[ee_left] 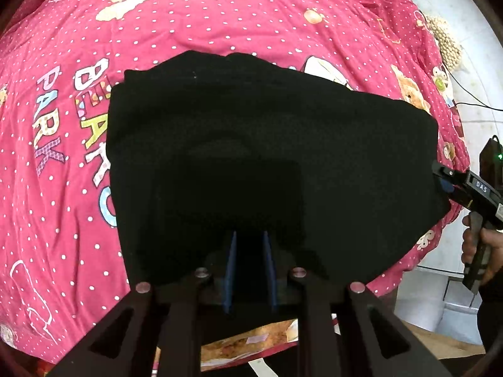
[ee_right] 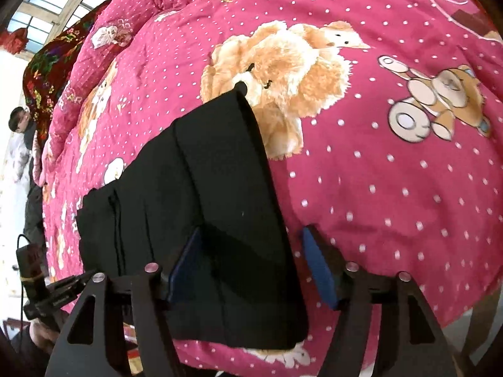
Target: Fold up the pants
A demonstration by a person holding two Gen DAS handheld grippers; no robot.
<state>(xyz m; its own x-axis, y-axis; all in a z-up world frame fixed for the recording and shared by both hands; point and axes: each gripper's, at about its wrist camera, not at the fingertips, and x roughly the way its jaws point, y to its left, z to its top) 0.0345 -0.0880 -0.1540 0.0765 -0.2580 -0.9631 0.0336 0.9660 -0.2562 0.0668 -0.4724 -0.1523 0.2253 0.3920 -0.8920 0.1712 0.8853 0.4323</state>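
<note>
With my left gripper [ee_left: 250, 270] narrow and right gripper [ee_right: 253, 267] wide astride the folded black pants [ee_right: 201, 220] at lower centre, neither clearly gripping, I risk dragging layers askew on the soft pink quilt [ee_right: 393, 172].

The left wrist camera sits low at the near edge of the bed, looking forward along its blue fingers [ee_left: 232, 270] and down onto the black pants [ee_left: 267, 157], close enough that they fill the middle of the view. The right gripper [ee_left: 444, 179] shows at its far right edge. The right wrist camera looks along the pants [ee_right: 204, 204] from their other end, equally close, with the left gripper [ee_right: 67, 286] low at its left. Both views share the pants and the pink dotted quilt [ee_left: 63, 188] [ee_right: 393, 188].
</note>
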